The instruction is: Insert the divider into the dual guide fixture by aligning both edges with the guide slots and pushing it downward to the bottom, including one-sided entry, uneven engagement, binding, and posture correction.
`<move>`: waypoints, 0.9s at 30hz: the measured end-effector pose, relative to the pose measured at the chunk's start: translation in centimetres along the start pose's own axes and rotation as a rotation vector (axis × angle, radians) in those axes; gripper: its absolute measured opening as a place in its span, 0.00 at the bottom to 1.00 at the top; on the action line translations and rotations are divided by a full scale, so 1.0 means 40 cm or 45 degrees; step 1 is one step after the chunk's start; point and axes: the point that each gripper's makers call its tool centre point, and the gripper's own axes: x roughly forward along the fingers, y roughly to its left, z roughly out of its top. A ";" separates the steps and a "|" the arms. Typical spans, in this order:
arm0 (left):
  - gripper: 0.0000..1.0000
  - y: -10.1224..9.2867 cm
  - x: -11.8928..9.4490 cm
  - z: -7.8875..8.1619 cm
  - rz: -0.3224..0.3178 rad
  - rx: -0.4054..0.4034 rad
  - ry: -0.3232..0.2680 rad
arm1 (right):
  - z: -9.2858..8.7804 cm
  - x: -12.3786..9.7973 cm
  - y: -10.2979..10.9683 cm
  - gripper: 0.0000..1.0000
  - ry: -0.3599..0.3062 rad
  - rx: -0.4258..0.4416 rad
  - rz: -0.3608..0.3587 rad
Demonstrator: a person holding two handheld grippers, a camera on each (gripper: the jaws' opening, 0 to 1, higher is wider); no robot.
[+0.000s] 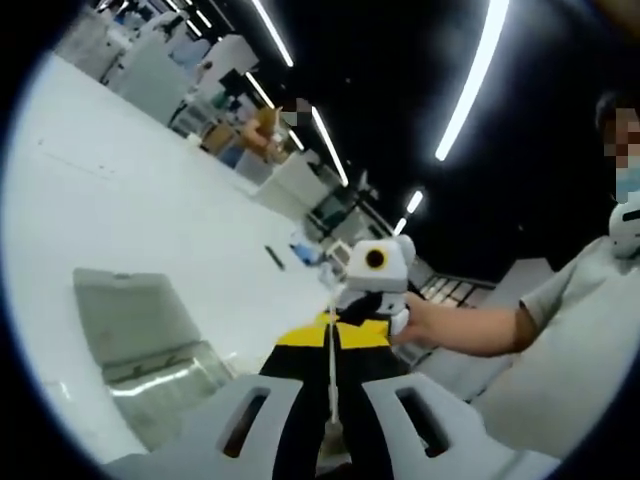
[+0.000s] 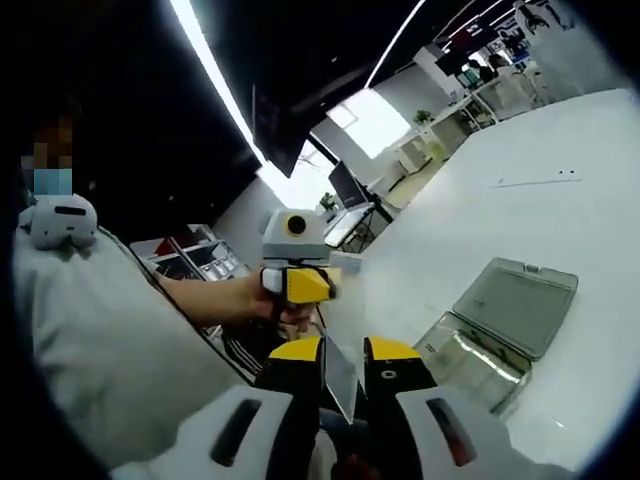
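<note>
Two tools up in the air, facing each other across one thin sheet. In the left gripper view the left tool (image 1: 332,405) comes up from the bottom, its yellow-tipped jaws drawn close on the divider (image 1: 331,375), which shows edge-on as a pale thin line running away from the camera. At the far end of that line sits the right tool (image 1: 372,318), held in a hand (image 1: 418,322), and it looks clamped on the divider's other edge, though the contact itself is too small to read for sure.

Over to the right gripper view: the right tool (image 2: 343,372) has its two yellow tips pinched on the divider (image 2: 340,378), here a clear, greyish plate standing tilted between the jaws. Beyond it the left tool (image 2: 300,285) faces back at us, gripped by the person's other hand (image 2: 262,300).

So the divider is off the desk (image 1: 150,200), carried between both tools, well apart from the fixture. And the fixture (image 2: 505,318), a clear shallow box with its hinged lid laid open, lies flat on the white desk (image 2: 560,200), to the right in the right gripper view. In the left gripper view it (image 1: 150,340) sits low on the left, lid folded back, its inside too blurred to make out any slots.
</note>
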 end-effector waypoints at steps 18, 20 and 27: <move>0.00 -0.018 0.001 0.010 -0.053 -0.021 -0.020 | 0.008 0.008 0.024 0.06 -0.033 0.057 0.118; 0.00 -0.018 0.000 0.013 -0.059 -0.027 -0.028 | 0.013 0.007 0.026 0.05 -0.048 0.063 0.131; 0.00 -0.019 0.000 0.016 -0.071 -0.032 -0.035 | 0.018 0.006 0.032 0.03 -0.058 0.087 0.160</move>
